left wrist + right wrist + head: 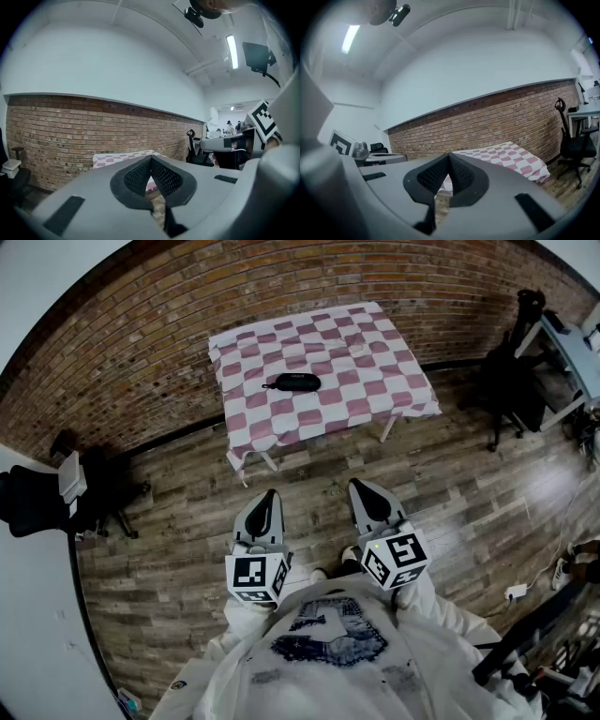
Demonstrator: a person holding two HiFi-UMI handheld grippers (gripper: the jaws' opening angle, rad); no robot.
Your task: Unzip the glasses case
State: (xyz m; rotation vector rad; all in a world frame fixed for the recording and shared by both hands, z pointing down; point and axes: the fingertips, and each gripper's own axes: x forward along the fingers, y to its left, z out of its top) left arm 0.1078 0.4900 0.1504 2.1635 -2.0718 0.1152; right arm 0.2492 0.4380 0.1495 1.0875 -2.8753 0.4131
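A black glasses case (292,382) lies on a table under a pink-and-white checked cloth (375,371), which stands against the brick wall. Both grippers are held close to my chest, well short of the table. My left gripper (268,496) is shut with nothing in it, and its tips meet in the left gripper view (151,160). My right gripper (360,486) is shut and empty too, with its tips together in the right gripper view (449,156). The checked cloth (123,158) (506,157) shows beyond the jaws in both gripper views; the case is hidden there.
A wooden plank floor (422,493) lies between me and the table. Black office chairs stand at the left (37,498) and at the right (506,381). A light desk (572,352) stands at the far right, and a power strip (516,592) lies on the floor.
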